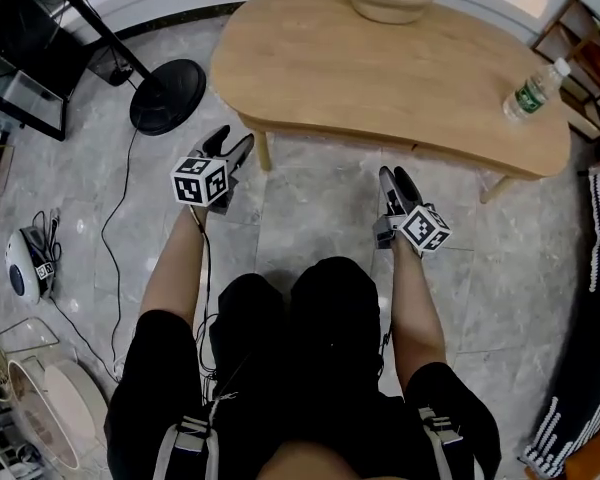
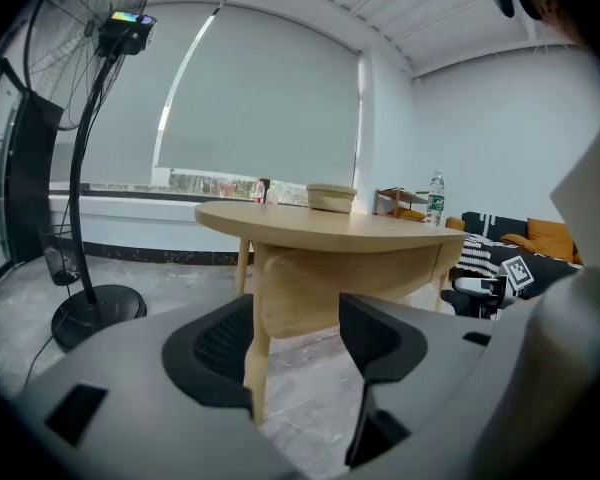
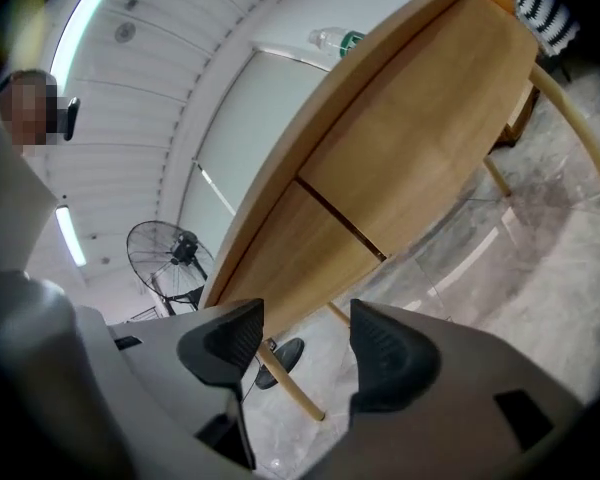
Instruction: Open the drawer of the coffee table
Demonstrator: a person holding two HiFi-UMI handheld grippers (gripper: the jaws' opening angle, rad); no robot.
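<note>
Drawer front [image 3: 310, 258], as far as you can judge, is the closed panel under the near edge of the desk [image 1: 380, 58]. It faces you with its long axis level along that edge, so it should slide out toward you. Your left tongs [image 1: 230, 143] and right tongs [image 1: 394, 176] both hang short of the desk, jaws apart and empty. No handle shows, so you could nip a leg [image 1: 264, 151] instead, and a one-sided tug may jam the drawer or shake the bottle [image 1: 532, 90] on the desk.
</note>
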